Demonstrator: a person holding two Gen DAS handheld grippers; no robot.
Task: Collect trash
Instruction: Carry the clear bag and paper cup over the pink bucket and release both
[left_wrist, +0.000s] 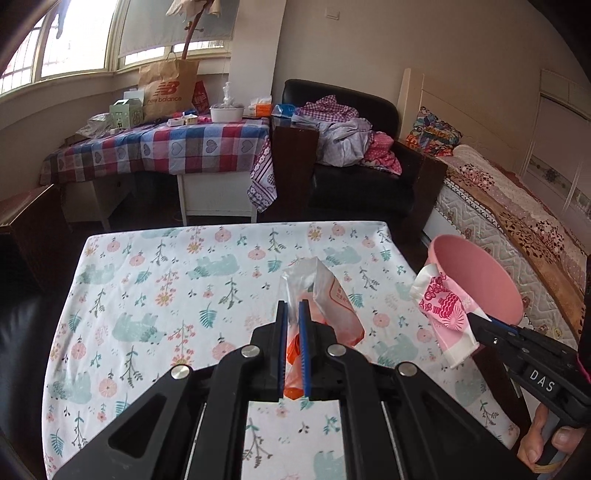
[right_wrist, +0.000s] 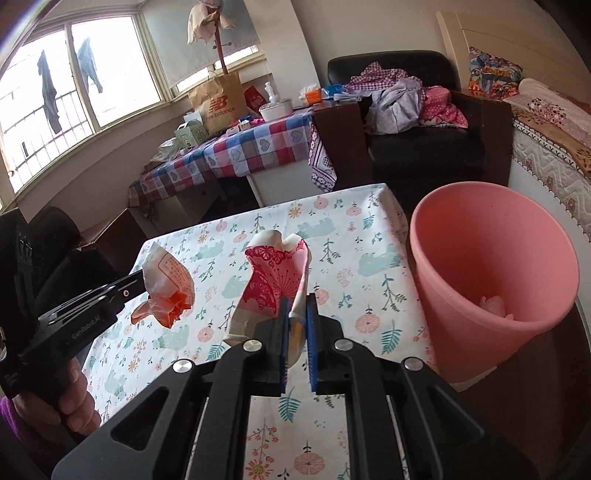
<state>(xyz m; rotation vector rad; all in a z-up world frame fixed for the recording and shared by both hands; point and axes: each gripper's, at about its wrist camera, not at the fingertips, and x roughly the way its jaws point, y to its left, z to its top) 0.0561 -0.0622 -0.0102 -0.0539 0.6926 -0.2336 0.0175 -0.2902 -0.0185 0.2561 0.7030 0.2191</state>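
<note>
Two pieces of trash, each clamped in one of two grippers, held above one floral-cloth table beside one pink bin.

The left gripper (left_wrist: 293, 314) is closed on a clear-and-orange plastic wrapper (left_wrist: 325, 306), held off the table (left_wrist: 147, 280); the right gripper (right_wrist: 297, 306) is closed on a crumpled pink-patterned paper cup (right_wrist: 273, 280), also lifted clear of the cloth. One pink bin (right_wrist: 491, 280) stands just beside the table's right edge, with pale crumpled material at its bottom. Each gripper's handle shows one hand (right_wrist: 70, 391).
</note>
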